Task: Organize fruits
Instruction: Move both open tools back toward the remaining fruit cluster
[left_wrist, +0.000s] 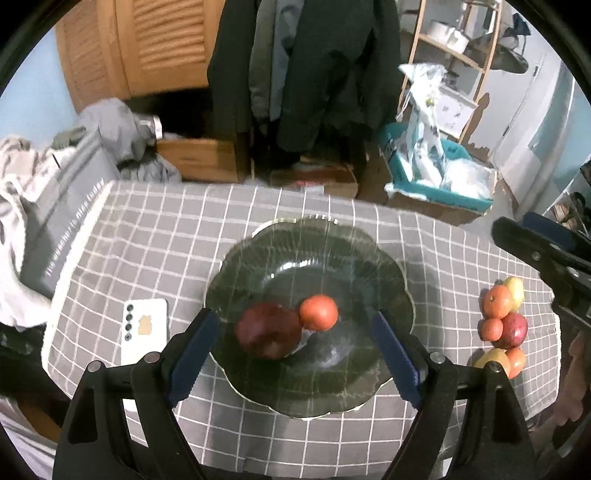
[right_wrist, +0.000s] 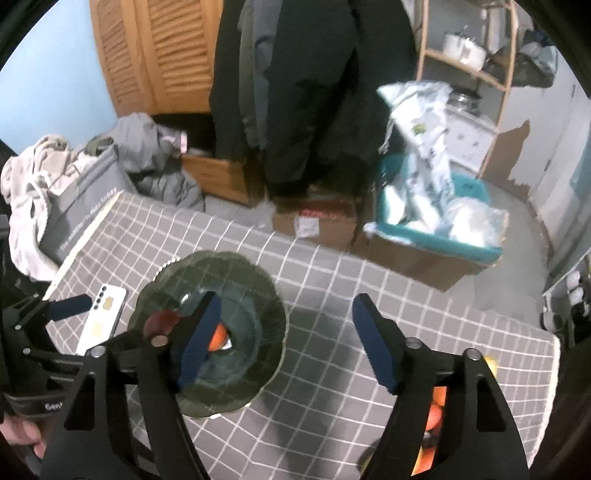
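Both our left gripper (left_wrist: 295, 354) and right gripper (right_wrist: 284, 339) gape empty — the fruit pile (left_wrist: 504, 325) at three o'clock looks firm, round, roll-prone — we grip each widest across.

Dark green plate (left_wrist: 258, 258), grey white-checked tablecloth (left_wrist: 147, 229), dark red apple (left_wrist: 267, 328), orange tangerine (left_wrist: 318, 312).

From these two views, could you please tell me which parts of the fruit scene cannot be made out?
- Fruit pile: in the right wrist view mostly hidden behind the right gripper; the left view shows it small at the table's right edge, so the exact count is unclear.
- Orange and dark red fruit in the glass plate: right view, largely covered by a gripper finger.
- Grey box lettering: too blurred to read.
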